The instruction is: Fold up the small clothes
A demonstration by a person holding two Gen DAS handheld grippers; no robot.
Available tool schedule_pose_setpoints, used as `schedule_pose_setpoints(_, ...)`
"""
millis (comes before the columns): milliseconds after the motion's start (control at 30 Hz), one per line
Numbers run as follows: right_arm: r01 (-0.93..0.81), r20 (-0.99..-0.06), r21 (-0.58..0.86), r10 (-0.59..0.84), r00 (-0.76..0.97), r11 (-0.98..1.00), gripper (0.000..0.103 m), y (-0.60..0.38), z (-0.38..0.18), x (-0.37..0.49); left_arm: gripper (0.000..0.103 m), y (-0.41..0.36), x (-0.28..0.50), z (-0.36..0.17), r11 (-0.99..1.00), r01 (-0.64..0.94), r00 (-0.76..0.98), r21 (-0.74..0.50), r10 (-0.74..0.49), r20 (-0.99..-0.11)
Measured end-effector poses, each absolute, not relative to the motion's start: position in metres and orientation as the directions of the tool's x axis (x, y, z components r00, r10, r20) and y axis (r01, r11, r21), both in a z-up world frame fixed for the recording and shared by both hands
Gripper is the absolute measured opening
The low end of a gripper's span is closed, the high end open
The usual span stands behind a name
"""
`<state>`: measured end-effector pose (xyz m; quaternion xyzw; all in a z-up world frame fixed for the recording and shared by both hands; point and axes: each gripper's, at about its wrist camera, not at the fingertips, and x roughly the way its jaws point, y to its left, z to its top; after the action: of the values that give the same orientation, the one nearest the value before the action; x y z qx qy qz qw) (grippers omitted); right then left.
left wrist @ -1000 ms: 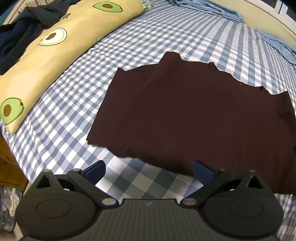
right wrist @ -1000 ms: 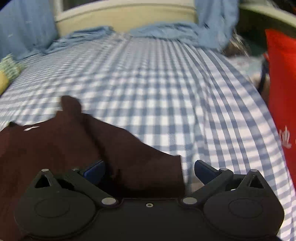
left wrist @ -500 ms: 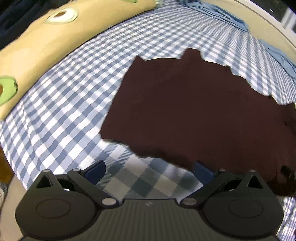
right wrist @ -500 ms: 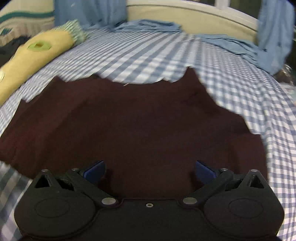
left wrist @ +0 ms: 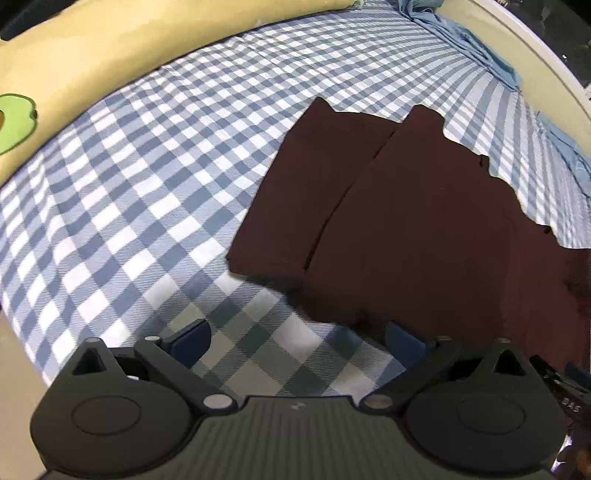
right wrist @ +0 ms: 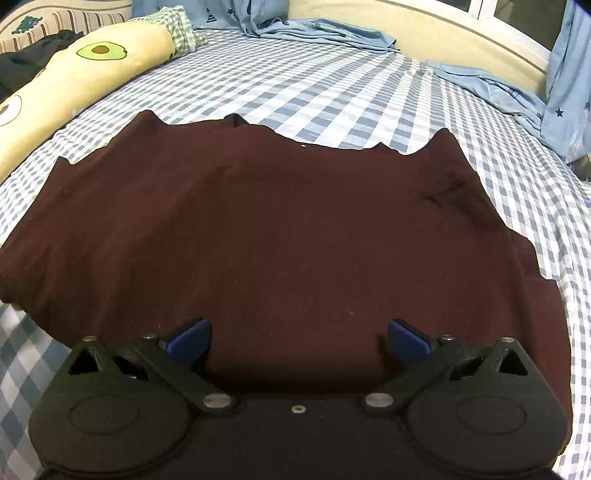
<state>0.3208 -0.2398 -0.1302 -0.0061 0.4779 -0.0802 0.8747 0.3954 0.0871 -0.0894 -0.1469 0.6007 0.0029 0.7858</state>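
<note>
Both grippers poised over a dark maroon garment on the bed.

Left hand-held gripper spread above checked sheet beside its near edge; right hand-held gripper spread, low over the cloth.

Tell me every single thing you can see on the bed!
shirt: one, dark maroon, spread flat on the bed, one side folded over
bedsheet: one, blue and white checks, under everything
long pillow: one, yellow with avocado pictures, along the bed's far left side
blue cloth: crumpled pile, light blue, far edge of the bed
dark clothes: heap, black, behind the pillow
left tool: one, black with blue fingers, open
right tool: one, black with blue fingers, open
</note>
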Motion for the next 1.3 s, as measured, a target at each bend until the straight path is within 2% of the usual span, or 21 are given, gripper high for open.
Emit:
schedule_pose_setpoints(300,0.189,-0.871,-0.063,-0.147,0.468,0.980,0.103,-0.242,-0.149,0.322,0.102,0.086,0.409,-0.103,0.933,-0.224,0.288,-0.283,-0.215,-0.933)
schedule_pose_setpoints(533,0.176,-0.877,-0.086,-0.158,0.453,0.981,0.103,-0.240,-0.149,0.324,0.102,0.095,0.422,-0.121,0.921,-0.281,0.290,-0.270,-0.186,-0.939)
schedule_pose_setpoints(633,0.174,-0.880,-0.092,-0.162,0.447,0.980,0.103,-0.238,-0.149,0.325,0.102,0.103,0.424,-0.124,0.919,-0.321,0.307,-0.228,-0.127,-0.943)
schedule_pose_setpoints(900,0.175,-0.886,-0.094,-0.163,0.435,0.980,0.103,-0.237,-0.151,0.330,0.102,0.105,0.436,-0.130,0.959,-0.181,0.336,-0.219,-0.149,-0.930)
schedule_pose_setpoints(1067,0.185,-0.885,-0.091,-0.164,0.436,0.979,0.103,-0.237,-0.153,0.330,0.102,0.108,0.444,-0.140,0.945,-0.194,0.306,-0.263,-0.197,-0.932)
schedule_pose_setpoints(1300,0.200,-0.884,-0.071,-0.154,0.442,0.977,0.103,-0.242,-0.154,0.327,0.102,0.104,0.450,-0.140,0.956,-0.170,0.286,-0.239,-0.184,-0.940)
